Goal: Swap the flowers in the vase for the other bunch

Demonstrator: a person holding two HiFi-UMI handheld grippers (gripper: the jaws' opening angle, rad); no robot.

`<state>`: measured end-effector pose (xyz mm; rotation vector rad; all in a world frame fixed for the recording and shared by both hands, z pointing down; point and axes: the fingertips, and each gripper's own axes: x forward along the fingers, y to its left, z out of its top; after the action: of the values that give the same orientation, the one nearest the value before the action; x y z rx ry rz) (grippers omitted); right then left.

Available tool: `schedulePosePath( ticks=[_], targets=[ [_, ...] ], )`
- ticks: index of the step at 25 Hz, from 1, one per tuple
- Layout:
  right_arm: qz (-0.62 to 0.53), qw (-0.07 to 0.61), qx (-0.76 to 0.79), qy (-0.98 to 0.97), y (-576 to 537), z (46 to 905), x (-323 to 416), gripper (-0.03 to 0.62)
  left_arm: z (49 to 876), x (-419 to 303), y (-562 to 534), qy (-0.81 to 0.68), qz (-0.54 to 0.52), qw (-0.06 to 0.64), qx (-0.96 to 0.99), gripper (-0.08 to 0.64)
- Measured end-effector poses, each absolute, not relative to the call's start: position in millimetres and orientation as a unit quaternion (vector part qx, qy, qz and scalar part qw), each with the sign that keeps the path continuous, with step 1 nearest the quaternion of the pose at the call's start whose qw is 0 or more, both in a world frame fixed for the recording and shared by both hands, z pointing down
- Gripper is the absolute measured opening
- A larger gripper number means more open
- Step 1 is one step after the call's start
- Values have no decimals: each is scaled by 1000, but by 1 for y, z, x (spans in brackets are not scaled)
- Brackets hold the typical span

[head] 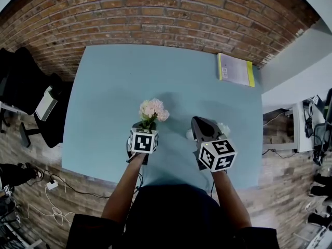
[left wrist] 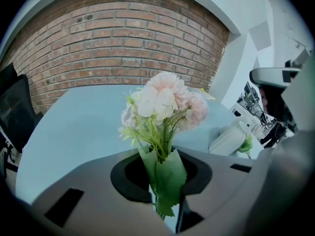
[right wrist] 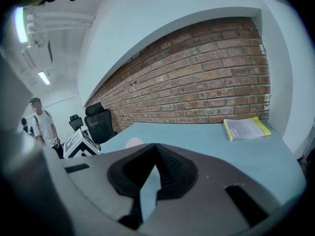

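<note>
The bunch [left wrist: 165,100] was clamped at its stems by the left gripper [left wrist: 165,203]. The right gripper [right wrist: 146,181] was closed on nothing, jaws together, near the vase [left wrist: 230,139].

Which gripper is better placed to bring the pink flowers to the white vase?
Left. The left gripper is already shut on the green wrap of the pink flowers. The right gripper is shut and holds nothing.

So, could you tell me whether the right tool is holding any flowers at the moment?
No, the right tool has its jaws closed together with nothing between them, only the blue table beyond.
</note>
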<state>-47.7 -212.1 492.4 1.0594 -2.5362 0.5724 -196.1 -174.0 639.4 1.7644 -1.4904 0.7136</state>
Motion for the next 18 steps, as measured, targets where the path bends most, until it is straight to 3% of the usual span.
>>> schedulePosePath(
  ticks=[18],
  targets=[
    [177, 146, 378, -897, -185, 464, -22, 12, 553, -163, -164, -581, 202, 270, 741, 80]
  ],
)
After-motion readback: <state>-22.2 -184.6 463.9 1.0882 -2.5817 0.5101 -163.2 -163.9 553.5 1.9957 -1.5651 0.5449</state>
